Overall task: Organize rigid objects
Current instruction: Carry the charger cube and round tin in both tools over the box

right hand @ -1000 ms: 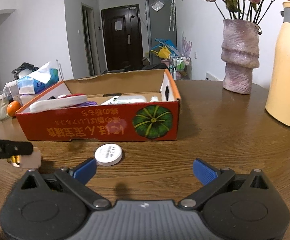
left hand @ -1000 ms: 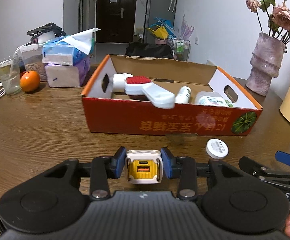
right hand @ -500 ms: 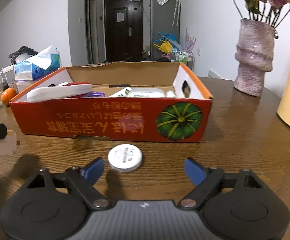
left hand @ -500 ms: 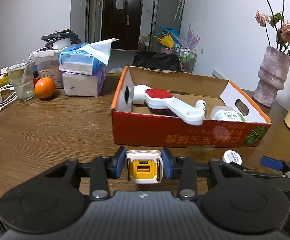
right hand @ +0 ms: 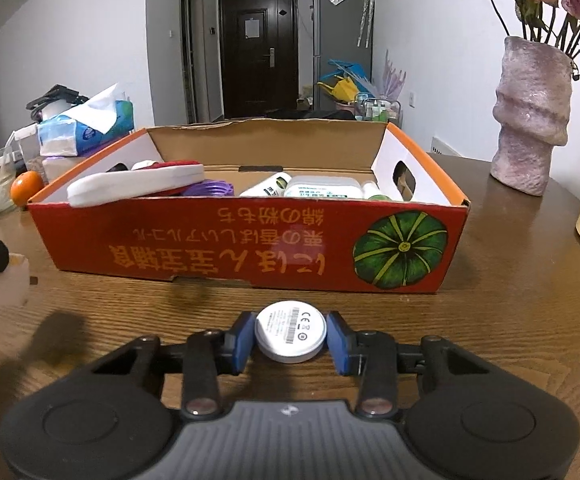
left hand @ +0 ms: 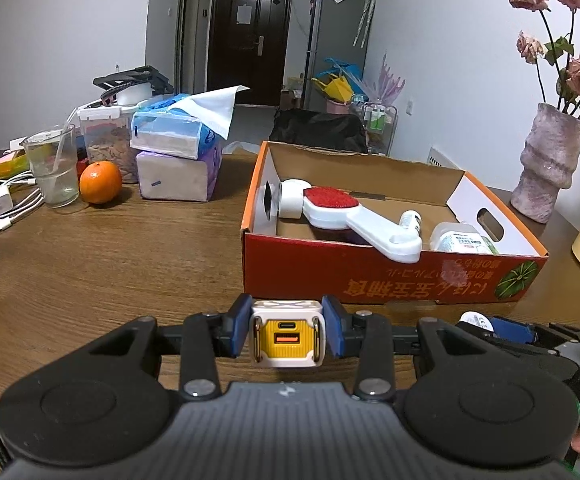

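Item 1, nearest: left tool [left hand: 286, 337], clamped on a small white-and-yellow charger block [left hand: 286, 338], pads on its two flat sides, ports facing the camera. Judged light, stiff, smooth-shelled; flat opposite faces are the right place to hold it.

Item 2: right tool [right hand: 290, 338], jaws closing around a white round puck [right hand: 290, 336] lying flat on the desk [right hand: 510, 300]; blue pads flank its rim, the left one touching or nearly so, a sliver of gap at the right. Judged light, rigid, slick on its curved edge; best taken across the full width, since an off-centre pinch could squirt it out.

Item 3, just beyond: red cardboard box [right hand: 249, 248], open-topped, the likely destination. Contents: a white lint brush [left hand: 354, 216] with red pad, its handle lying over the front wall; small white bottles [left hand: 462, 240]; a purple ring [right hand: 209, 190].

Item 4, far left: tissue packs [left hand: 177, 148], an orange [left hand: 100, 177], a glass [left hand: 51, 168].

Item 5, far right: pink vase [right hand: 530, 116].
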The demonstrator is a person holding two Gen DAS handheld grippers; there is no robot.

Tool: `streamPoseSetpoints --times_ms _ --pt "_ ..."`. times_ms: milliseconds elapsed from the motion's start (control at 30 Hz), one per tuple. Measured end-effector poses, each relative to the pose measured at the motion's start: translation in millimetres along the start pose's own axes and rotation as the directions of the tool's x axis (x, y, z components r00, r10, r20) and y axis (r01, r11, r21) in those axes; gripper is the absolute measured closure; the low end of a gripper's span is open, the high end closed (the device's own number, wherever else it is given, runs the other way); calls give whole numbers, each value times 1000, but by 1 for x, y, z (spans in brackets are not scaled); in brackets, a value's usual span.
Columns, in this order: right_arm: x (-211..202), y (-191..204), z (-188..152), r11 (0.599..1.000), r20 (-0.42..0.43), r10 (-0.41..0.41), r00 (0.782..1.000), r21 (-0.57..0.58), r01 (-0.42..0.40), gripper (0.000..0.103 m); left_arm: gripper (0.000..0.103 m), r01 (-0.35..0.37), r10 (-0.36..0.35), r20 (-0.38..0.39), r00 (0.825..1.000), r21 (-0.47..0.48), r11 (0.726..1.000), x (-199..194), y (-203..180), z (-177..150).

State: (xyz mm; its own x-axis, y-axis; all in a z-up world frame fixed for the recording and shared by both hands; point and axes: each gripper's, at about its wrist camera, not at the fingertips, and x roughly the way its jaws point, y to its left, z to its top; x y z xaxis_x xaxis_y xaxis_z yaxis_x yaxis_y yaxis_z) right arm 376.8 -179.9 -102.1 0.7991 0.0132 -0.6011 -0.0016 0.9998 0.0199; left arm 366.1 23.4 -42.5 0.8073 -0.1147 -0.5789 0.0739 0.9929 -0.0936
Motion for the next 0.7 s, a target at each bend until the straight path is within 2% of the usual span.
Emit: streamPoseSetpoints --times_ms 233,700 --pt "-14 1 -3 1000 39 13 999 -2 -13 64 64 0 0 10 1000 2 1000 -3 -1 0" --pt "-64 -4 -5 999 149 33 988 12 -35 64 64 1 -3 86 996 31 1000 -27 -16 1"
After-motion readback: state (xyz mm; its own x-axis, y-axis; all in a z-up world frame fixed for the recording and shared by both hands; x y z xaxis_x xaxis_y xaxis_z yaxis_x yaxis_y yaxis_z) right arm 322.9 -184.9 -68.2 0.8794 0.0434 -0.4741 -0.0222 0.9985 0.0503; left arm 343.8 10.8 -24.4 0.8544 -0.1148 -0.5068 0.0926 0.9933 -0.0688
